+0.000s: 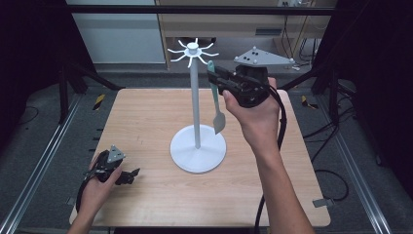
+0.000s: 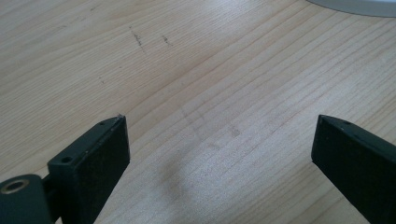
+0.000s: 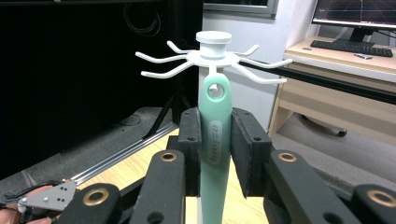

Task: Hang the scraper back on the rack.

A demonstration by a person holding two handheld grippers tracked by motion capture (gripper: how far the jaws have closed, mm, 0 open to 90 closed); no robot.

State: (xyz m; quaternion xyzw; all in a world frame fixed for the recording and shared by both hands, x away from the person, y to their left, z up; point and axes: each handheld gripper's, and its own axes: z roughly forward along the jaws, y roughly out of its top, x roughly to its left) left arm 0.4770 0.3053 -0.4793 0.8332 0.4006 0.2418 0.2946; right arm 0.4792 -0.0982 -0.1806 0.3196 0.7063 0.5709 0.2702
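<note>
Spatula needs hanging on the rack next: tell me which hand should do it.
Right. The right gripper is clamped on the green spatula, its hole just below the white hook rack. The left gripper sits open, low over the table.

Embossed mark on spatula handle (image 3: 215, 140), not legible.

One rack, one utensil, two hand-held grippers on a single tabletop (image 1: 146, 117).

One white hook stand (image 1: 197, 97) rises at the centre, with one round base and about ten hooks on its crown; one mint-green spatula (image 1: 215, 100) hangs at its 2 o'clock in the right hand-held gripper (image 1: 217, 78); the left hand-held gripper (image 1: 130, 175) lies at 8 o'clock.
</note>
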